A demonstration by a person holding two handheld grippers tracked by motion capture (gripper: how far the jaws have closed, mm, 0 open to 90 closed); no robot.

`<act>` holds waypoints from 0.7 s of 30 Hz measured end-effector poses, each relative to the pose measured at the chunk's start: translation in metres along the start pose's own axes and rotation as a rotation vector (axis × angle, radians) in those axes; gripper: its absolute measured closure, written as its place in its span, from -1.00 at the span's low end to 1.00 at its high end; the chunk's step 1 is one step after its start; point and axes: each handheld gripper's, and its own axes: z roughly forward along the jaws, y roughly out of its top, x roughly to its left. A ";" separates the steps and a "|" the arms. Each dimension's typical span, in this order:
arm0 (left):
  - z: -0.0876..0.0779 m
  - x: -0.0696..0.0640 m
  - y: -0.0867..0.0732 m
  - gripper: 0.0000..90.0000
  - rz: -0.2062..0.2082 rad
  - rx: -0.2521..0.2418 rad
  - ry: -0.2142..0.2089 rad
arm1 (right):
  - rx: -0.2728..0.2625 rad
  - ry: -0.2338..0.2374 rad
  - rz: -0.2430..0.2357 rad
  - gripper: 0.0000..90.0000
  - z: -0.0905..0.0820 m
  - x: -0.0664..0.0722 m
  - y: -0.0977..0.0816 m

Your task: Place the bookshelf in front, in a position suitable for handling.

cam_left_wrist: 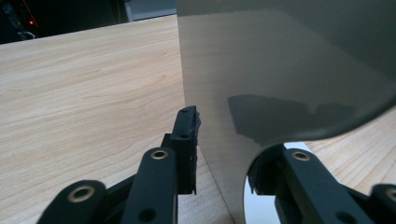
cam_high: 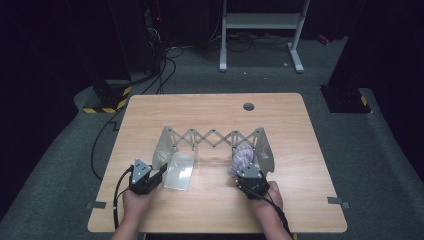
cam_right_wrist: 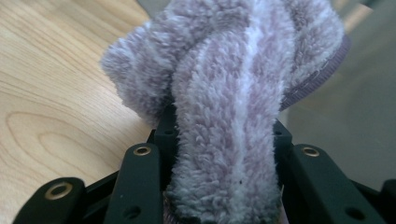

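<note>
A folding scissor-lattice rack [cam_high: 215, 137] stands open across the table, with a curved grey panel at each end. My left gripper [cam_high: 161, 173] is at the near corner of the left end panel [cam_high: 162, 145]. Its jaws straddle that panel's edge [cam_left_wrist: 280, 79] with a gap between them, so it is open. One fingertip [cam_left_wrist: 187, 135] is against the sheet, the other sits behind it. My right gripper [cam_high: 246, 172] is shut on a fluffy lilac striped sock [cam_high: 243, 159], held just in front of the right end panel [cam_high: 265, 150]. The sock [cam_right_wrist: 224, 88] bulges out between the jaws of the right gripper [cam_right_wrist: 224, 135].
A glossy pale sheet [cam_high: 180, 172] lies flat on the wooden table [cam_high: 210, 107] beside the left panel. A round cable hole [cam_high: 248, 106] is near the far edge. Bits of tape [cam_high: 338, 201] mark the near corners. Cables and a white stand [cam_high: 260, 22] are on the floor beyond.
</note>
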 end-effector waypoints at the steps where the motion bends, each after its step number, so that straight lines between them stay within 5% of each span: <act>1: 0.000 0.000 0.000 0.59 0.003 -0.001 0.005 | -0.011 -0.006 0.014 0.35 -0.004 -0.003 -0.004; 11: -0.003 0.002 0.000 0.83 -0.016 -0.001 0.026 | -0.029 -0.037 0.081 0.34 -0.019 -0.050 -0.030; 21: -0.003 0.002 -0.001 0.84 -0.023 0.000 0.013 | 0.071 0.015 0.065 0.33 -0.033 -0.055 -0.062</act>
